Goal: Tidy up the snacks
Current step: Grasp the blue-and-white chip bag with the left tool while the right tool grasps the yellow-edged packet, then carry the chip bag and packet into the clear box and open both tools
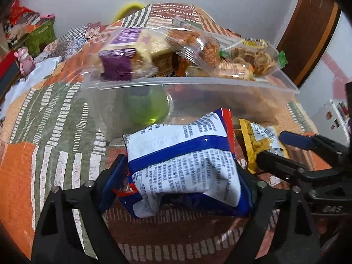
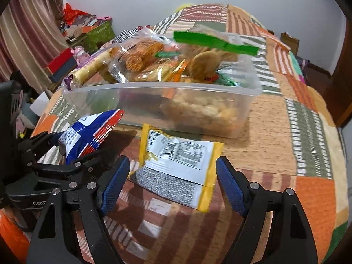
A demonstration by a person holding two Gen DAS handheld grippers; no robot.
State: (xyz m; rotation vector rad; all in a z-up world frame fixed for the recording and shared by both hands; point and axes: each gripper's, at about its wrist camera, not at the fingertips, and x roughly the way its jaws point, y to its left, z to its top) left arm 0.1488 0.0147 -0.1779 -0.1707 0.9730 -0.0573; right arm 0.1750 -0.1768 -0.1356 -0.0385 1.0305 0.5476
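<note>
Nearest, the left gripper has its blue pads pressed on either side of a puffy blue-and-white snack bag, holding it just above the patchwork bedspread. Just to its right, the right gripper stands wide, its fingers straddling a flat yellow-edged snack packet that lies on the cover, pads clear of it. Beyond both sits a clear plastic bin heaped with bagged biscuits and cakes, a green-topped bag uppermost. Farther left, boxes and a small pink toy crowd the wall.
</note>
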